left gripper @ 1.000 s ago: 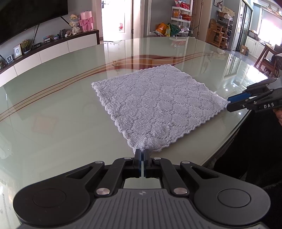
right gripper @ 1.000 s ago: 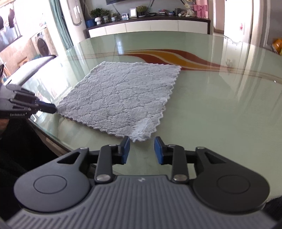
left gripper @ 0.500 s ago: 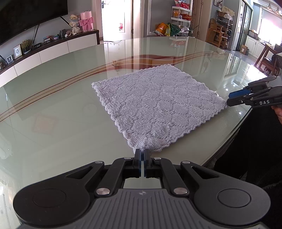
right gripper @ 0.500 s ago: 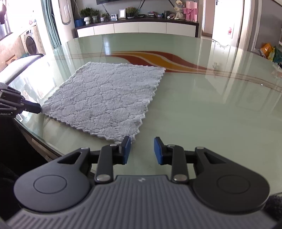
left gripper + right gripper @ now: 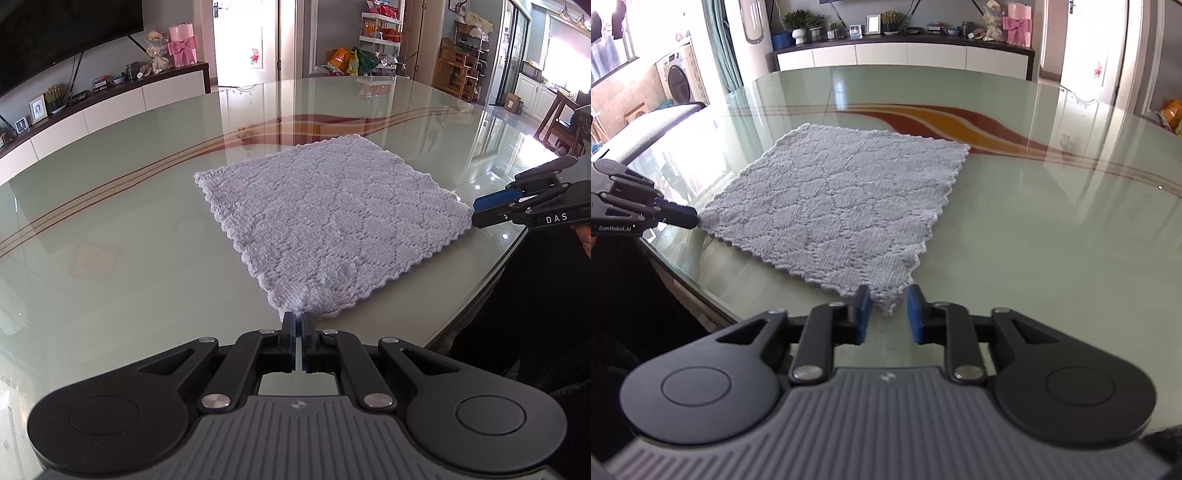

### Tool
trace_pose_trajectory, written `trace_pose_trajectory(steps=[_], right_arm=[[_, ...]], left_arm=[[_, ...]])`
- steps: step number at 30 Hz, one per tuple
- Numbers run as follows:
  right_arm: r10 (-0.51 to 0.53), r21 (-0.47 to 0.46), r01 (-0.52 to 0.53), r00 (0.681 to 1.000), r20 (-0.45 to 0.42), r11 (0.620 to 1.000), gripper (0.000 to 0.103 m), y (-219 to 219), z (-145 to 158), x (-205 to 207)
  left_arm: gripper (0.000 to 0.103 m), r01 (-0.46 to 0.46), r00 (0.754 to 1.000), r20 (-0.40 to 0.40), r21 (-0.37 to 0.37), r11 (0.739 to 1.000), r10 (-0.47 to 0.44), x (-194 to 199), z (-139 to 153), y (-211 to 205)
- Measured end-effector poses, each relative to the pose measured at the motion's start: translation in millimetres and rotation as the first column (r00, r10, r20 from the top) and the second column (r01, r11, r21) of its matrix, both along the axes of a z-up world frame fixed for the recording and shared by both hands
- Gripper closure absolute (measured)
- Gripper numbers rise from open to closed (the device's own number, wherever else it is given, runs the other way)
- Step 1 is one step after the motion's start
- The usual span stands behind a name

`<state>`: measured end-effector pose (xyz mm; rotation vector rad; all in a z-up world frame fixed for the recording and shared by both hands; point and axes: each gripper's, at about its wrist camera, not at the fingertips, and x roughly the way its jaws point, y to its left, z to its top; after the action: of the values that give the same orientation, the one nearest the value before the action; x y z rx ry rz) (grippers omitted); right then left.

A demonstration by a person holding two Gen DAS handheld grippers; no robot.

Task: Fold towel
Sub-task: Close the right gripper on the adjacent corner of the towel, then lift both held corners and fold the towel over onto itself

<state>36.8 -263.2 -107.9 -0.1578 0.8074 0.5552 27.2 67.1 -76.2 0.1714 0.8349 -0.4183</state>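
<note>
The pale lavender-grey knitted square towel (image 5: 325,218) lies spread flat on the glossy pale-green glass tabletop (image 5: 122,206), close to the near edge, its diamond weave and scalloped border plain to see. The left claw (image 5: 298,325) is clenched on the towel's near corner, its black fingers pressed almost together with only a sliver of light between them and the cloth bunching up right at the tips. From the right wrist view that same left claw (image 5: 696,220) shows at the far left, its narrow black tip meeting the towel's corner (image 5: 849,210) at the tabletop's (image 5: 1052,240) edge. Over on the other side, the right claw (image 5: 885,308) sits released, blue pads (image 5: 863,314) well parted, with the towel's other near corner lying between them; the pads stand either side of the cloth and have not pinched it. The left wrist view catches the right claw (image 5: 478,210) side-on at the right edge, blue pad above and black finger below, right at the towel's corner. A band of red, orange and brown stripes (image 5: 953,122) sweeps across the glass beyond the towel. Behind the tabletop runs a long white sideboard with a dark top (image 5: 905,51), a pink gift box with a bow (image 5: 1018,22) standing on it.
</note>
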Motion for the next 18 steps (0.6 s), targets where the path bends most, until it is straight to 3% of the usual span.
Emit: trace_pose_trajectory(steps=[6,18], right_arm=[[0.021,-0.020,-0.021,1.000,0.006,1.000,0.098,4.7,0.4,-2.7],[0.023,-0.030,-0.022,1.000,0.021,0.999,0.101,6.4,3.8,-5.1]], left_arm=[[0.100,-0.002,1.000,0.002,-0.002,1.000,0.002,0.0,-0.5,0.0],[0.101,-0.015,1.000,0.014,0.000,1.000,0.015,-1.4,-1.0,1.7]])
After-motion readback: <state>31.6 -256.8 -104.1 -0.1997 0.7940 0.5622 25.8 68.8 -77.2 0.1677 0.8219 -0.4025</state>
